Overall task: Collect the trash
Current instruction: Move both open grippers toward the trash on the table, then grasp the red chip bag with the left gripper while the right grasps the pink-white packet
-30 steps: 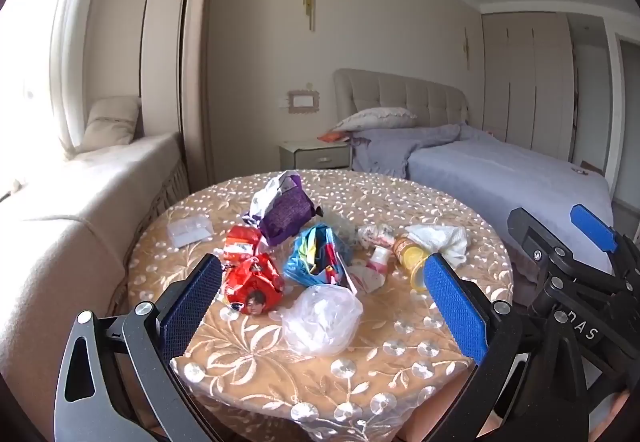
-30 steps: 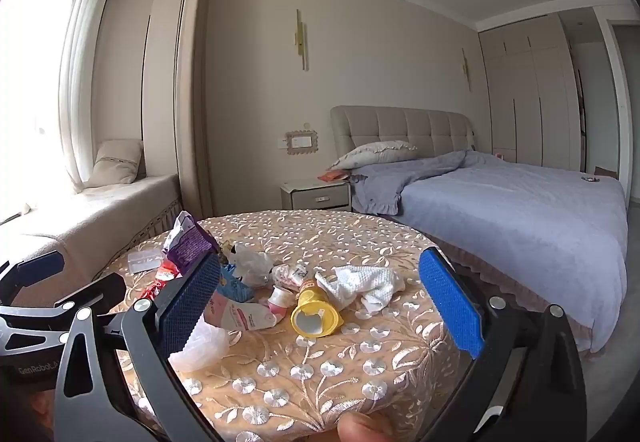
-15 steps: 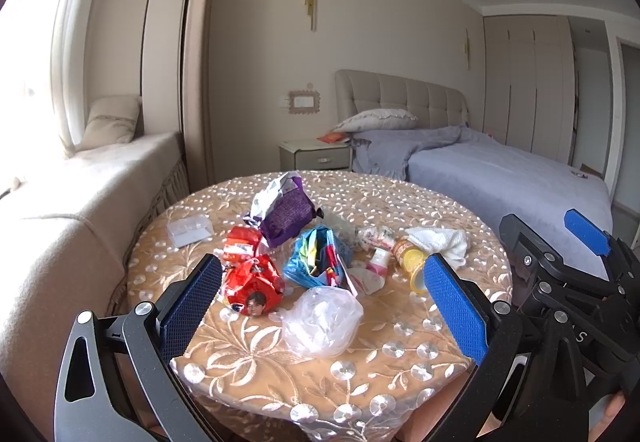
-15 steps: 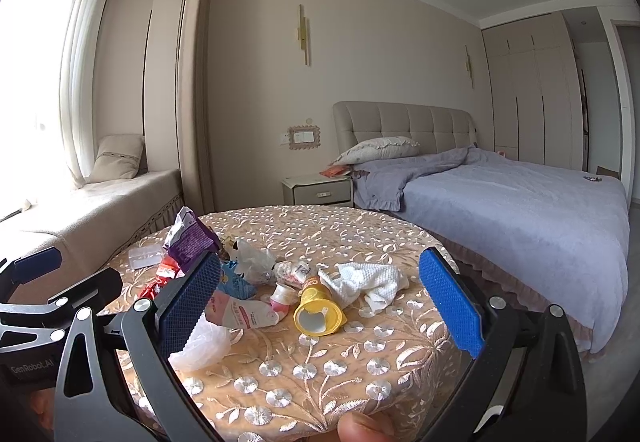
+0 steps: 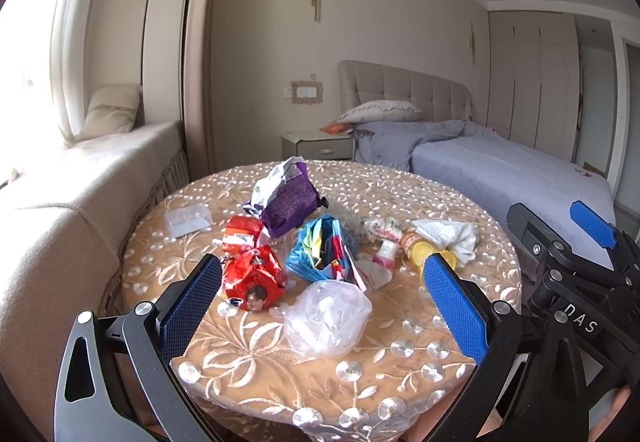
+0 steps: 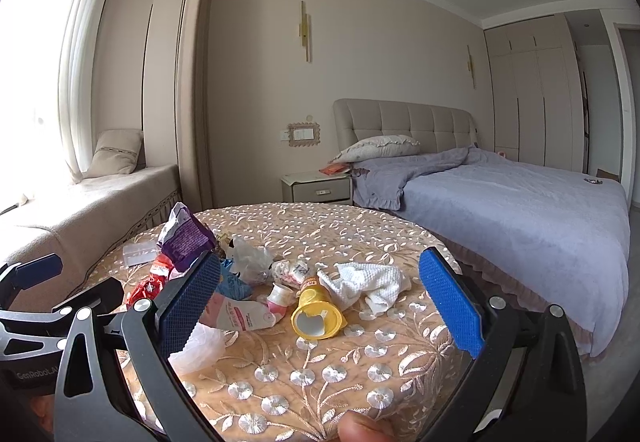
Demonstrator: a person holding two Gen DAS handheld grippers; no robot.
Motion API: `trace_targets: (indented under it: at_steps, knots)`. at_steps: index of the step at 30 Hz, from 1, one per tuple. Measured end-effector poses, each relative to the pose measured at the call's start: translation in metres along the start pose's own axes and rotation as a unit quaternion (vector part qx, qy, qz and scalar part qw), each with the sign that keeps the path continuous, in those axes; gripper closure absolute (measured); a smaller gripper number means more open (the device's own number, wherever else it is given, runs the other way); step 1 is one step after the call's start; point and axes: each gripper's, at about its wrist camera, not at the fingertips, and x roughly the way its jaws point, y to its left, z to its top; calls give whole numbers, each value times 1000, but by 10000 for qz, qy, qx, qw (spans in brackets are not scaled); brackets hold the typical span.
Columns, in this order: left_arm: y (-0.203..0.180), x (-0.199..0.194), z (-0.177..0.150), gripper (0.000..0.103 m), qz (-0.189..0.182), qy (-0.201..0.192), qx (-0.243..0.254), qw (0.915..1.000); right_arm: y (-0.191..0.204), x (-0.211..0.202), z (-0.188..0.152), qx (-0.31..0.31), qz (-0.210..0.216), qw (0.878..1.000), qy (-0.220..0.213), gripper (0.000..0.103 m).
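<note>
Trash lies on a round table with an embroidered tan cloth: a purple bag, red wrappers, a blue wrapper, a clear plastic bag, a yellow cup on its side, a white crumpled towel and a pink-white pouch. My left gripper is open and empty, held near the table's front edge with the clear bag between its fingers' line of sight. My right gripper is open and empty, facing the yellow cup. It also shows in the left wrist view.
A small clear plastic box sits at the table's left. A bed with a lilac cover stands to the right, a nightstand behind the table, and a cushioned window bench to the left.
Both grippers have drifted slightly; the right gripper sits a little farther right and back in the left wrist view. The trash has not moved.
</note>
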Motion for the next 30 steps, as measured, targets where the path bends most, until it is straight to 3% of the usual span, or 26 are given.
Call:
trace_targets:
  at_steps: [9, 16, 26, 30]
  knots:
    - [28, 32, -13, 4, 233, 354, -248, 9988, 13, 33, -13, -241, 34, 9992, 330, 4]
    - [58, 61, -16, 4, 774, 543, -290, 9951, 41, 58, -21, -377, 559, 9947, 770, 4]
    - [72, 116, -15, 4, 593, 919, 8, 9940, 77, 111, -32, -458, 983, 9830, 1484, 4]
    - [75, 134, -16, 4, 536, 1070, 204, 9926, 83, 124, -35, -589, 1037, 9785, 1683, 21]
